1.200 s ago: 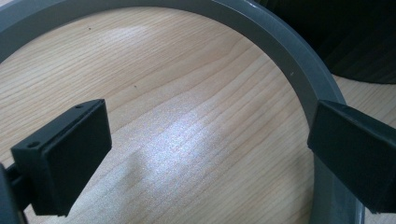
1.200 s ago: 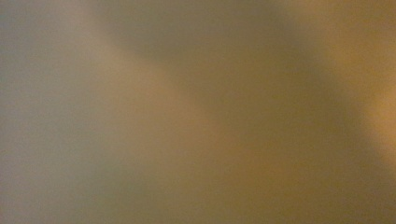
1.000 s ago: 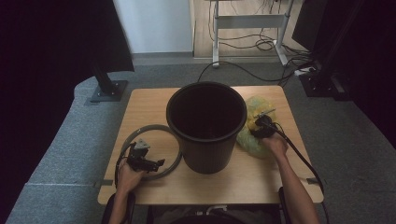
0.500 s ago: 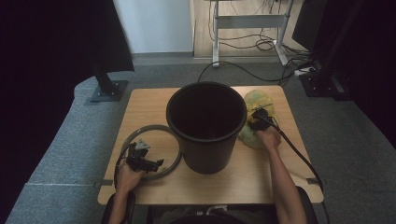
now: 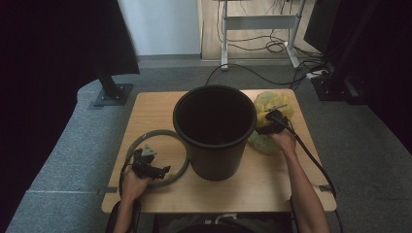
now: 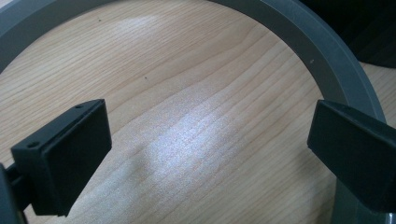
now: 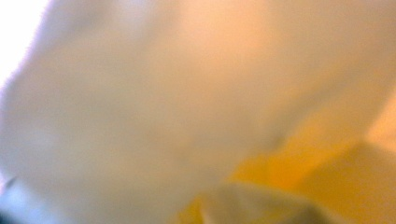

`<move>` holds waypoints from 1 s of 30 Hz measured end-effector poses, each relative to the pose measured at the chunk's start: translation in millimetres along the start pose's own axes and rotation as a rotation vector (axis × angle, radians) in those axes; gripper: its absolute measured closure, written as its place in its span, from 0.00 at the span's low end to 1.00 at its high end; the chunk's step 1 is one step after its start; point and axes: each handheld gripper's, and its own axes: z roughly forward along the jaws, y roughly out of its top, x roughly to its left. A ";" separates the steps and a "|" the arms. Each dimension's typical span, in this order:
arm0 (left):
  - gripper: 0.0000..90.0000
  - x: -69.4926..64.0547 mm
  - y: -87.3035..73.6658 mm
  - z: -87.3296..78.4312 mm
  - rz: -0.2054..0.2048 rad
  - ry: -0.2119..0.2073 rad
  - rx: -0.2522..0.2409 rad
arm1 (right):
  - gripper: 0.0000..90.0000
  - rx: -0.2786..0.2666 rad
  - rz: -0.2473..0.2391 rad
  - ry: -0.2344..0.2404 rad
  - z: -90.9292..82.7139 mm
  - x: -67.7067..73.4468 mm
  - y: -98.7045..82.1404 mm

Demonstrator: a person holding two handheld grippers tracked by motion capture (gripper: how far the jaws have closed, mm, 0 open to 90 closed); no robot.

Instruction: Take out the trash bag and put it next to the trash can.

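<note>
A big black bucket [image 5: 214,155] stands upright in the middle of the wooden table [image 5: 272,179]. Left of it lies a flat grey ring [image 5: 160,133]. My left gripper [image 5: 164,170] rests low over the wood inside that ring [image 6: 303,42], its jaws wide apart [image 6: 208,154] with nothing between them. A crumpled yellow plastic bag [image 5: 272,102] lies right of the bucket. My right gripper [image 5: 262,130] sits against the bag, which is a close yellow blur [image 7: 187,93] in the right gripper view. Its jaws have just been opening; whether bag is between them is hidden.
A cable [image 5: 311,160] trails from the right gripper along the forearm to the table's near right edge. Beyond the table are grey floor, a black stand base [image 5: 111,94] at the left and a metal frame [image 5: 257,24] with cables at the back.
The right hand has shifted slightly away from the person, along the bag beside the bucket. The left hand and the ring have not moved.
</note>
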 end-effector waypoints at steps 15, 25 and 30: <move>0.00 -2.6 0.3 1.8 0.008 -0.008 0.007 | 0.00 -0.058 -0.029 0.030 -54.8 -0.2 5.7; 0.00 -2.4 0.0 1.6 0.005 -0.005 0.008 | 0.01 -0.085 -0.044 0.035 -86.0 0.8 0.8; 0.00 -2.4 -0.2 1.5 0.005 -0.004 0.012 | 0.01 -0.102 -0.065 0.033 -104.4 2.2 -5.9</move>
